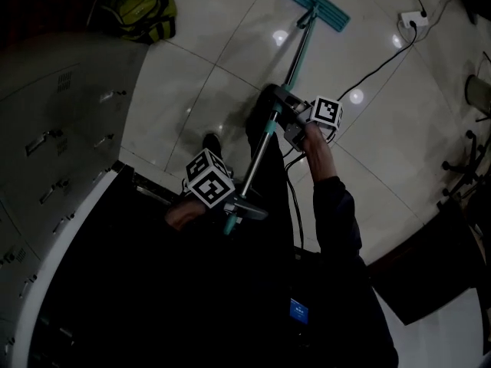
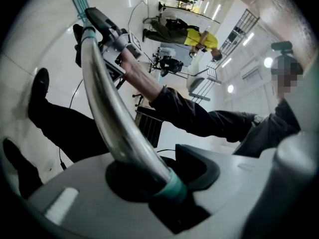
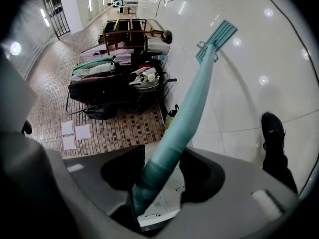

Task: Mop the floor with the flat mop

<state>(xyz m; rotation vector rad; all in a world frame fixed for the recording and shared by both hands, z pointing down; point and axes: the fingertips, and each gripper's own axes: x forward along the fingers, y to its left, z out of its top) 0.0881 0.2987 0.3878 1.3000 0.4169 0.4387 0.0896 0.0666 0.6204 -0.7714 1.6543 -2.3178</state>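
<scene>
The flat mop has a teal head (image 1: 314,4) lying flat on the glossy white tile floor (image 1: 192,75), far ahead of the person's feet. Its pole (image 1: 265,140) slants back toward me. My right gripper (image 1: 295,125) is shut on the pole's teal section (image 3: 189,113), below the head (image 3: 222,34). My left gripper (image 1: 230,204) is shut on the pole's upper end, where the metal tube (image 2: 112,113) meets a teal collar (image 2: 174,185). Both sets of jaws close round the pole, the left gripper (image 2: 159,178) and the right gripper (image 3: 154,183).
A white power strip (image 1: 413,20) with a black cable lies on the floor at the back right. A yellow bag (image 1: 142,10) sits by a grey drawer cabinet (image 1: 46,129) on the left. Chair legs (image 1: 464,159) stand at right. Bags and a cart (image 3: 119,78) are further off.
</scene>
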